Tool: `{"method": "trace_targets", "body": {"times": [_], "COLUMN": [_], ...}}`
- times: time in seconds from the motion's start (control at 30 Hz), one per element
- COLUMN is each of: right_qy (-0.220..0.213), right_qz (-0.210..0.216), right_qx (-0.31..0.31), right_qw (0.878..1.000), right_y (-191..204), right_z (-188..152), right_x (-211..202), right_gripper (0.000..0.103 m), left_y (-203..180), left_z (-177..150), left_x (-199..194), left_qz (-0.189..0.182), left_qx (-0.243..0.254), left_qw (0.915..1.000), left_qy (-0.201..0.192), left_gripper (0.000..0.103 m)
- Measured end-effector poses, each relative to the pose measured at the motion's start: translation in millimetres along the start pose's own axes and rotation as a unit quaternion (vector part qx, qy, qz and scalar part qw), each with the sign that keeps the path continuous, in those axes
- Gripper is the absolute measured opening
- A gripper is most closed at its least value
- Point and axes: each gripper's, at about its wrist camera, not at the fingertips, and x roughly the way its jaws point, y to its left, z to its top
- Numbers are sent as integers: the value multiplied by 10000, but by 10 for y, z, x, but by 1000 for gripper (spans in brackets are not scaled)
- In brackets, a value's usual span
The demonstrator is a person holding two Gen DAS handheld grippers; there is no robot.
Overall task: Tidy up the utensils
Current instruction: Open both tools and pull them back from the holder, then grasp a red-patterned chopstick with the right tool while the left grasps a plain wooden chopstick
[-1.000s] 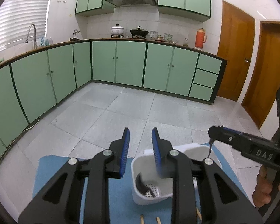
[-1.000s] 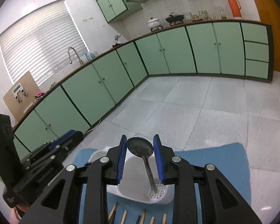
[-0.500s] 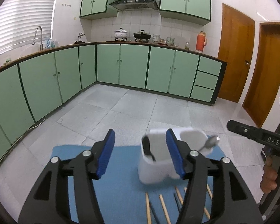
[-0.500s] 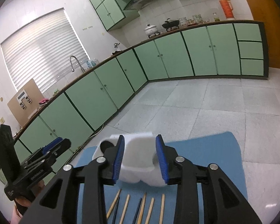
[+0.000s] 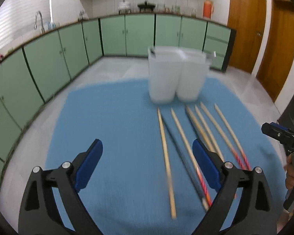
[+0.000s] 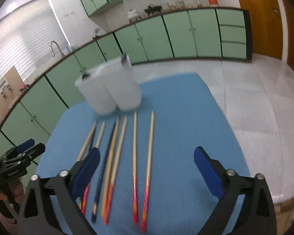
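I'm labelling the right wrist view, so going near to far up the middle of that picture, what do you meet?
Right gripper, jaws opening with nothing between them → chopsticks lying on the blue mat → white utensil holder → grey tiled floor → green cabinets.

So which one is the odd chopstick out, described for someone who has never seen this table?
Start at the blue mat and the white utensil holder standing at its far end. In front of the holder lies a row of chopsticks. Most are pale wood with red handle ends; the odd one is the thin black chopstick, left of the middle in the right wrist view.
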Motion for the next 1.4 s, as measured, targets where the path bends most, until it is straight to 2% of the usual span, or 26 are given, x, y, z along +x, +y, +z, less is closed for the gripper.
{"method": "trace_targets", "body": {"times": [0.23, 0.33, 0.5, 0.63, 0.7, 0.83, 0.97, 1.0, 1.07, 1.1, 1.3, 1.4], "right_qy": [376, 447, 658, 621, 595, 578, 525, 510, 474, 460, 395, 387], "right_qz": [-251, -301, -311, -471, -499, -484, -536, -572, -650, -682, -718, -662], "right_qx": [-302, -370, -521, -735, -786, -885, -1052, -1114, -1215, -1254, -1228, -1169], "right_qw": [9985, 9979, 9960, 9942, 9939, 9932, 9916, 9908, 9893, 9887, 9890, 9902], "right_y": [96, 98, 140, 187, 200, 235, 307, 326, 350, 364, 361, 340], "right_z": [-557, -706, -920, -1021, -1020, -1024, -1042, -1048, -1053, -1053, -1038, -1033], "right_x": [-155, -174, -128, -114, -109, -87, -55, -45, -37, -27, 5, 3], "right_gripper": [95, 88, 58, 42, 30, 23, 12, 10, 9, 8, 7, 7], "left_y": [51, 63, 4, -28, -43, -71, -105, -120, -147, -155, -175, -155], "left_z": [-482, -637, -782, -830, -853, -836, -851, -855, -863, -873, -904, -892], "left_x": [-19, -29, -24, -32, -40, -45, -29, -21, 2, 26, 65, 69], "left_qz": [40, 77, 156, 206, 209, 212, 220, 217, 203, 182, 221, 233], "left_qx": [-213, -282, -367, -363, -363, -372, -363, -362, -347, -342, -356, -422], "left_qw": [9986, 9978, 9964, 9962, 9962, 9962, 9961, 9961, 9961, 9958, 9960, 9961], "left_qy": [490, 602, 746, 760, 764, 754, 772, 775, 790, 829, 787, 741], "left_gripper": [91, 91, 91, 91, 91, 91, 91, 90, 80, 78, 76, 68]}}
